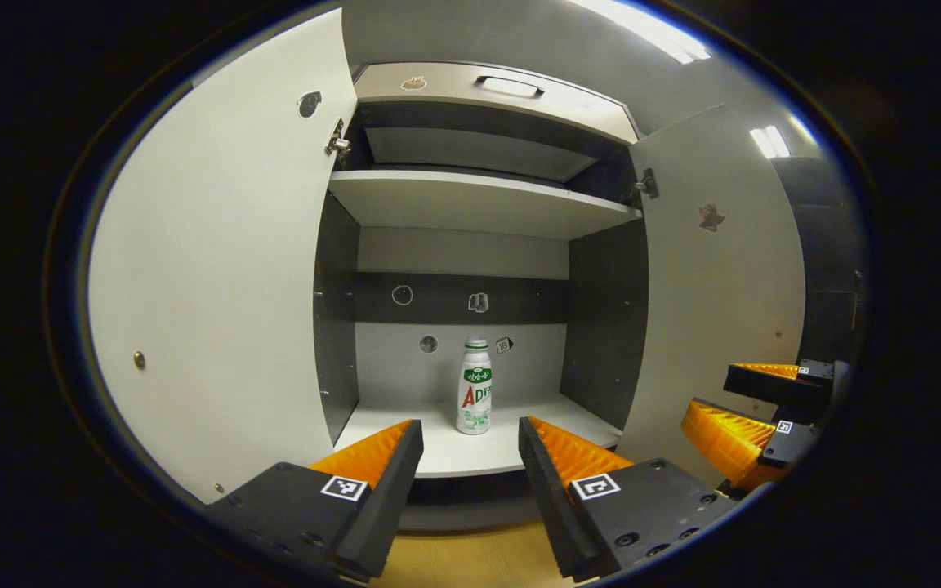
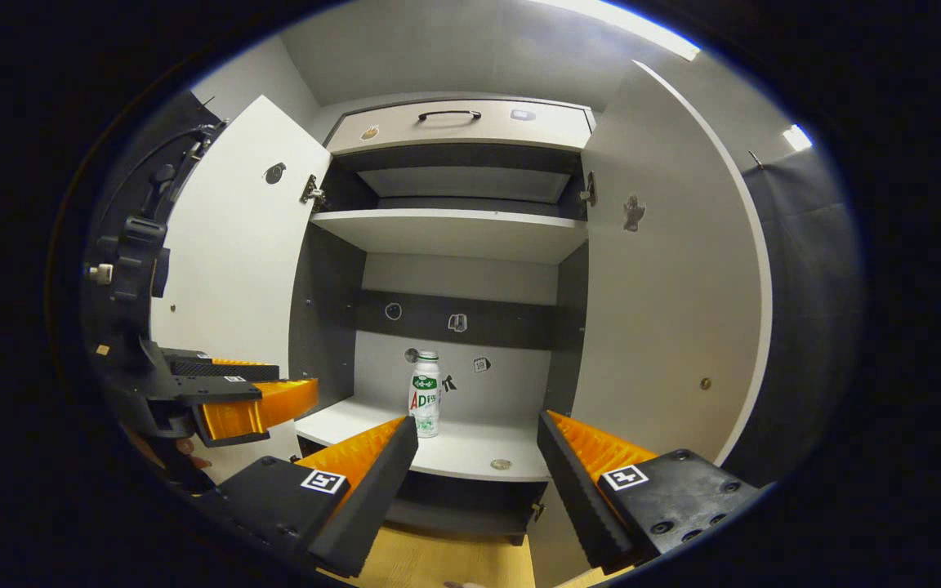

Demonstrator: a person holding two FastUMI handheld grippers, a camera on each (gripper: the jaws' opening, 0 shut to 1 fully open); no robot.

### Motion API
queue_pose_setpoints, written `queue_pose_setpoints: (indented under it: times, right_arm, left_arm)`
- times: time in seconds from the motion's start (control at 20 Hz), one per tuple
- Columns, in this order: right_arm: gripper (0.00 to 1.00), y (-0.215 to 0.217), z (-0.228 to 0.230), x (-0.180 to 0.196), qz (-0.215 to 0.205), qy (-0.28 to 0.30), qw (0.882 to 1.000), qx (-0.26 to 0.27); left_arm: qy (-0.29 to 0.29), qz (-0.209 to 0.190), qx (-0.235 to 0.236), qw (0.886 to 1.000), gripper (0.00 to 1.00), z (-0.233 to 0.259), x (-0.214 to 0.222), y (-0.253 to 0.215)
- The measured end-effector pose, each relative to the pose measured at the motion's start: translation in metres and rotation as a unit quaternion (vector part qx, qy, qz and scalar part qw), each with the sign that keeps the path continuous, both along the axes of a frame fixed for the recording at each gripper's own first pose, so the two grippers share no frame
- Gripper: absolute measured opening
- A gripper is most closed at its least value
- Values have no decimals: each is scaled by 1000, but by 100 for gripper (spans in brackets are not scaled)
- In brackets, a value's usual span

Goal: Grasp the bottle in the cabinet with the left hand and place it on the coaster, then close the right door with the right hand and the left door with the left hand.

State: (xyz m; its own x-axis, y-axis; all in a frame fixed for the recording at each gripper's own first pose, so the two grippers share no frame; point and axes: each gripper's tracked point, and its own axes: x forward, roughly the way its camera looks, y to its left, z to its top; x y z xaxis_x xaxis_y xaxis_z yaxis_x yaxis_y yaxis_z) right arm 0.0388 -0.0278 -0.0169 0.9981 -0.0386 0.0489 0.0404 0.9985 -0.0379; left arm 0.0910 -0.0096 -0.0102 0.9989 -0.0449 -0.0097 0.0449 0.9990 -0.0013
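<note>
- Left gripper view puts the small white plastic bottle with the green-and-red label (image 1: 474, 386) upright on the lower white shelf (image 1: 470, 453) of the open grey-and-white cabinet (image 1: 470, 245), near the back wall.
- I see my left gripper (image 1: 470, 445) with its jaws wide apart and nothing between them; the bottle stands well beyond the fingertips, centred in the gap.
- My right gripper (image 2: 477, 441) also has its jaws spread and empty; in the right gripper view the bottle (image 2: 425, 394) sits just above the left-hand fingertip rather than centred, still well back on the shelf (image 2: 454, 453).
- Both white doors stand open: the left door (image 1: 217, 269) and the right door (image 1: 715, 286) flank the opening.
- A small round flat object (image 2: 501, 464) lies near the shelf's front edge; I cannot tell what it is.
- In the left gripper view the right gripper shows at the right edge, partly cut off.
- A strip of light wooden surface (image 1: 470, 559) shows below the cabinet, mostly hidden by my jaws.
- Small stickers on the cabinet's back wall are too small to make out.
</note>
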Motion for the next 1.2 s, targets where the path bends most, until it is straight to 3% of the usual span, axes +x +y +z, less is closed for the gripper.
queue_pose_setpoints:
  times: [0.25, 0.85, 1.2]
  right_arm:
    - [98, -5, 2, 22, 31, -18, 999, -11]
    - [97, -16, -11, 65, 61, -22, 998, -13]
    - [98, -12, -38, 100, 81, 8, 997, -11]
  left_arm:
    - [5, 18, 5, 1000, 76, -3, 45, -3]
    - [15, 0, 2, 1000, 76, -23, 155, -29]
    - [8, 4, 20, 1000, 76, -33, 212, -26]
